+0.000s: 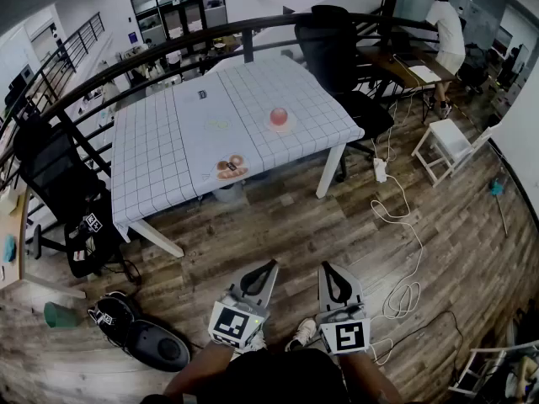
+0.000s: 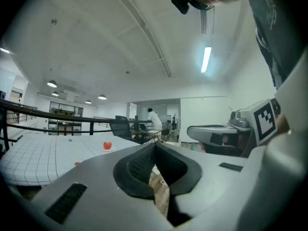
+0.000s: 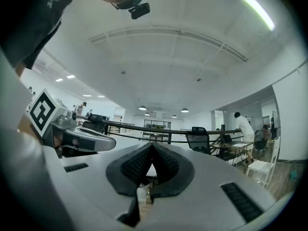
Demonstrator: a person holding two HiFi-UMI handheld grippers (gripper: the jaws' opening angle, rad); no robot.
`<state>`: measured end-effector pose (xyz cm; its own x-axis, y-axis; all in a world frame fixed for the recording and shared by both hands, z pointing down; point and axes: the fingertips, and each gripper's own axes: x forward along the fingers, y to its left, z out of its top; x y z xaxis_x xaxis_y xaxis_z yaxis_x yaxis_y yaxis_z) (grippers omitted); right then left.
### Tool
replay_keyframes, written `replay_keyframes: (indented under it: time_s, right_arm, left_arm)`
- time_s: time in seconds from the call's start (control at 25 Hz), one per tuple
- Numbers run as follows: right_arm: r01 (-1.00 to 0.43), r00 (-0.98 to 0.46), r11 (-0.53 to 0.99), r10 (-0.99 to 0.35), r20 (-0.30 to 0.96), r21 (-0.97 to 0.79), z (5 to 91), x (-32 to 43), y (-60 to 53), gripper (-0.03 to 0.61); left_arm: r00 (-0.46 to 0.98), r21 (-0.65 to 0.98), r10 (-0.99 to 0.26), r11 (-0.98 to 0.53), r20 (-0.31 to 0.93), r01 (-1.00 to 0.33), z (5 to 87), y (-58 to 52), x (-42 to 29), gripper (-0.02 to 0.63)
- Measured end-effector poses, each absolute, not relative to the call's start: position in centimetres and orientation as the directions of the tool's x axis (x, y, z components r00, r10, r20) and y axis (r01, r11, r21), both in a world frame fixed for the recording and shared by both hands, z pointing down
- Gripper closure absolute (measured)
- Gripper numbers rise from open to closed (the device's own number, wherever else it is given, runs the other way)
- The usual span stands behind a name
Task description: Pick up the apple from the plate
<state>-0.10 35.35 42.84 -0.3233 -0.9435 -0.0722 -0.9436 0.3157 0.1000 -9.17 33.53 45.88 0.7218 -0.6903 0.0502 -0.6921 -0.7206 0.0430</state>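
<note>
Gridded surface (image 1: 160, 150) well ahead carries the apple (image 1: 279, 118); left gripper (image 1: 271, 264), lined up nearer, and right gripper (image 1: 325, 268) both clenched, empty.

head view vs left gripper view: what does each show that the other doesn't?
Head view only: the marker cube on the left gripper, and the looping white cable. Left gripper view only: the ceiling strip light and the head camera overhead. Both: the apple on the grid table, the person in white, and the right gripper.
</note>
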Motion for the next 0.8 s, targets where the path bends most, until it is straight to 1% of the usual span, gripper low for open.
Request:
replay_keyframes:
  time_s: [0.32, 0.4, 0.52, 0.68, 0.8]
  right_arm:
    - [-0.944, -0.323, 0.313, -0.941, -0.096, 0.105, 42.5, 0.4, 35.5, 0.555]
    - [-0.943, -0.327, 0.316, -0.938, -0.114, 0.105, 42.3, 0.9, 35.6, 0.555]
    - [-0.95, -0.31, 0.302, -0.941, -0.136, 0.076, 41.9, 2.5, 35.6, 0.555]
    - [-0.956, -0.293, 0.289, -0.946, -0.136, 0.05, 41.8, 5.1, 35.6, 0.555]
    - [-0.957, -0.29, 0.286, -0.948, -0.128, 0.053, 41.8, 6.9, 35.3, 0.555]
  left_arm:
    - [0.752, 0.03, -0.658, -0.751, 0.044, -0.659, 45.8, 34.0, -7.4, 0.594]
    - [0.753, 0.03, -0.655, -0.753, 0.062, -0.658, 46.2, 33.9, -7.0, 0.594]
    - [0.757, 0.023, -0.649, -0.758, 0.078, -0.652, 46.2, 33.6, -5.5, 0.594]
    - [0.769, 0.017, -0.638, -0.769, 0.046, -0.639, 45.4, 33.2, -3.0, 0.594]
    - [0.771, 0.016, -0.635, -0.771, 0.053, -0.636, 45.2, 32.9, -1.1, 0.594]
